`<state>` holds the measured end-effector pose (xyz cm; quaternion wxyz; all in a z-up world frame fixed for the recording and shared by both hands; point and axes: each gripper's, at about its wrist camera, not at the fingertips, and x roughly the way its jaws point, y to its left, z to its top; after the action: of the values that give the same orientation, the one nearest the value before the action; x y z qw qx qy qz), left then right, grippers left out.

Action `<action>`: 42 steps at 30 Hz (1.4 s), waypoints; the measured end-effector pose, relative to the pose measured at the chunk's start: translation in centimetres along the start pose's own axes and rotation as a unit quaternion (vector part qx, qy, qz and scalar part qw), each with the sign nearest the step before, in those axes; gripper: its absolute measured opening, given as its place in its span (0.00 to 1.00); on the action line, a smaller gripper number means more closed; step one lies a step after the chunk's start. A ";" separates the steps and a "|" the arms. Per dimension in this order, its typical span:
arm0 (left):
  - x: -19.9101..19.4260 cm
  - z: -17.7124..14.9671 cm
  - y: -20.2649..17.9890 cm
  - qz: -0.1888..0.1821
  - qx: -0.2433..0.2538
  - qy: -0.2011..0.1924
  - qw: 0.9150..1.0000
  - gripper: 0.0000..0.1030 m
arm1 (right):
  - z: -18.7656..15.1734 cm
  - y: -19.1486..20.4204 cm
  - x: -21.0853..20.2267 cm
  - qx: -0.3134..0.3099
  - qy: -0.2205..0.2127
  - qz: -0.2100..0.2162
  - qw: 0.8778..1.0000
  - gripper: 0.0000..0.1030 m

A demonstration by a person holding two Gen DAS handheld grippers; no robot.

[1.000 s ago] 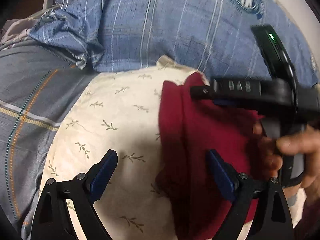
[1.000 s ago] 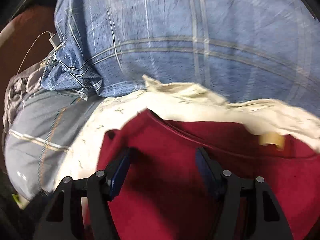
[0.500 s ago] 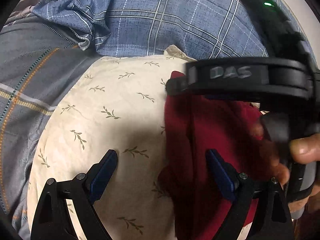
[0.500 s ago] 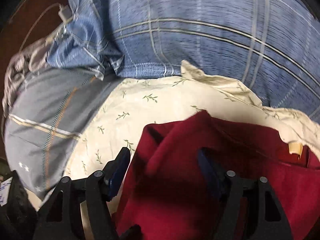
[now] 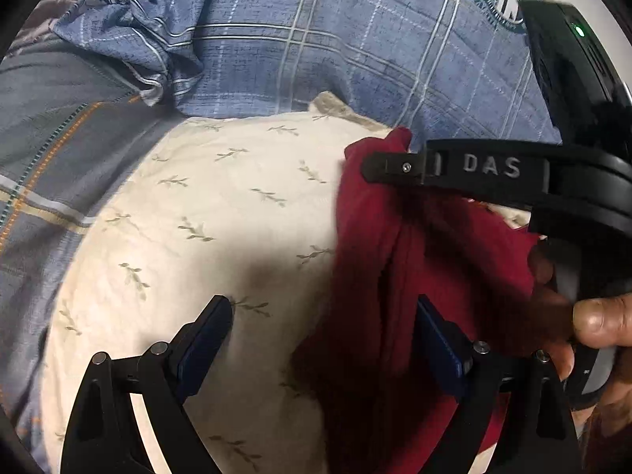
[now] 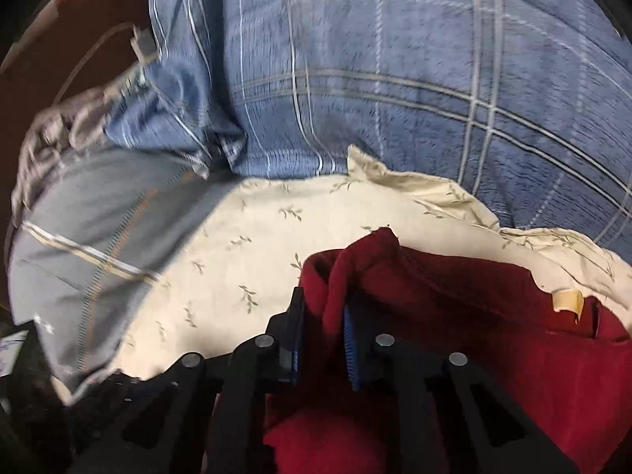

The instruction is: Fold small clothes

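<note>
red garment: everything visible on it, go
The red garment is dark red, soft-looking knit fabric, crumpled, lying on the cream leaf-print pillow. A pale tag shows at an inner seam. The right gripper is shut on a raised fold at its edge. The left gripper is open, one finger over the cloth, not gripping.

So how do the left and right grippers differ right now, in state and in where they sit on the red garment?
The left gripper is wide open and holds nothing; the right gripper is shut on a fold of the red garment.

The left one straddles the garment's edge, one finger over the cream leaf-print pillow and one over red cloth; the right one's fingers are both against red cloth.

Both point toward the blue plaid bedding.
</note>
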<state>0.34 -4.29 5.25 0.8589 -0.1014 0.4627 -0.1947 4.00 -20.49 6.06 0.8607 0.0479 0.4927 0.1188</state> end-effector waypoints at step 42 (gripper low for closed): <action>0.5 -0.5 0.6 -0.079 -0.025 0.016 0.996 0.47 | -0.8 -2.5 0.4 0.040 0.022 0.008 0.999 0.40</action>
<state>0.35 -3.91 4.39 0.8306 -0.1561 0.4714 -0.2519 3.88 -22.80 4.85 0.8463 0.0836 0.5153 0.1066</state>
